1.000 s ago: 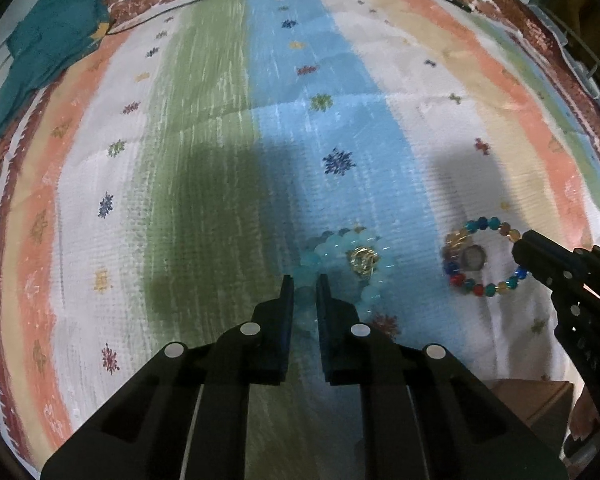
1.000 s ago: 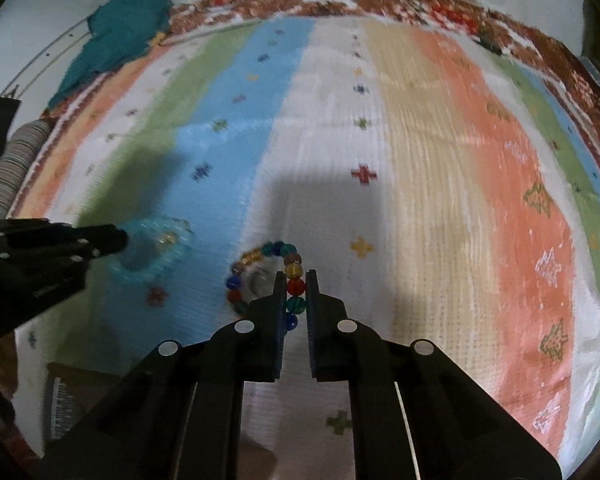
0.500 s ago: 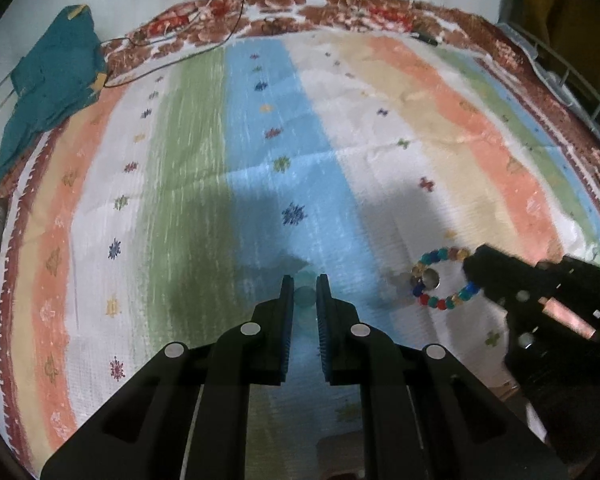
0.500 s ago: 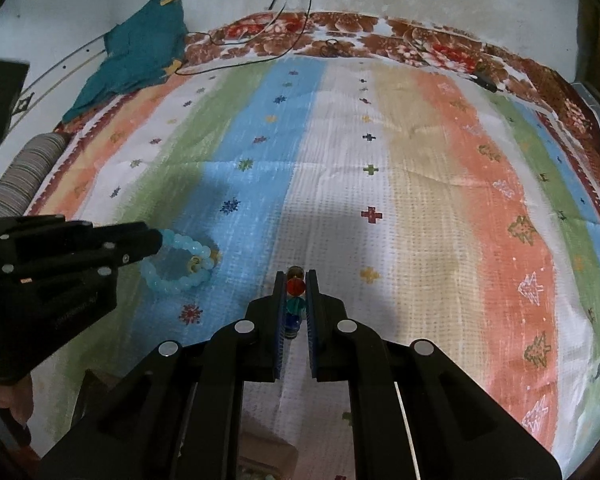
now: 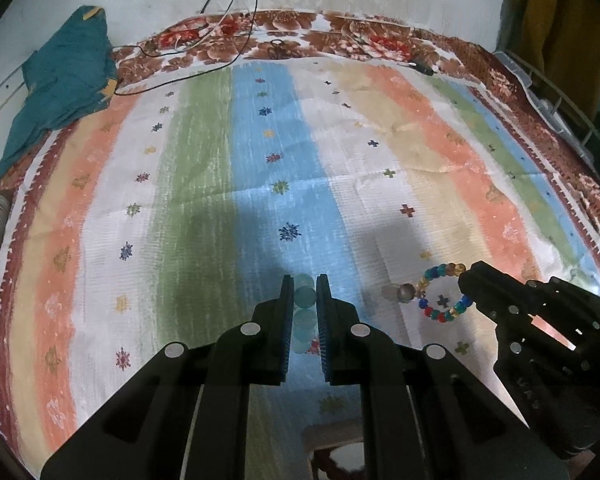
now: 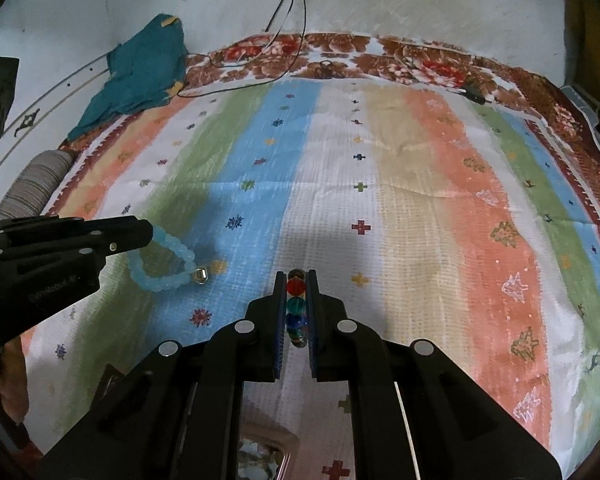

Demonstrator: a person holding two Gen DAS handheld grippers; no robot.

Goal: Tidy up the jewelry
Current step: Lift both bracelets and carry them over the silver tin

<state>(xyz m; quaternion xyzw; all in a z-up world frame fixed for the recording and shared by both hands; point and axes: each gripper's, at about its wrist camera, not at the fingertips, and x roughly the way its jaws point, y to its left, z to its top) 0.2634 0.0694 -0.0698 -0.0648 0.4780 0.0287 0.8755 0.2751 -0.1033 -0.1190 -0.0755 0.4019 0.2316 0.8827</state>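
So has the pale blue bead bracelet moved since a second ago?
Yes. The pale blue bead bracelet has been lifted off the striped bedspread, hanging from the left gripper.

A bed carries everything, covered by a striped cloth (image 5: pixel 260 168) with bands of green, blue, white, cream and orange and small stitched crosses and flowers. Beyond the far edge of the striped cloth lies a brown floral sheet (image 5: pixel 340 40). A crumpled teal garment (image 5: pixel 64 84) lies at the cloth's far left corner. Thin dark cables (image 5: pixel 180 76) trail across the floral sheet onto the cloth's far edge. A striped bolster (image 6: pixel 32 188) lies along its left side.
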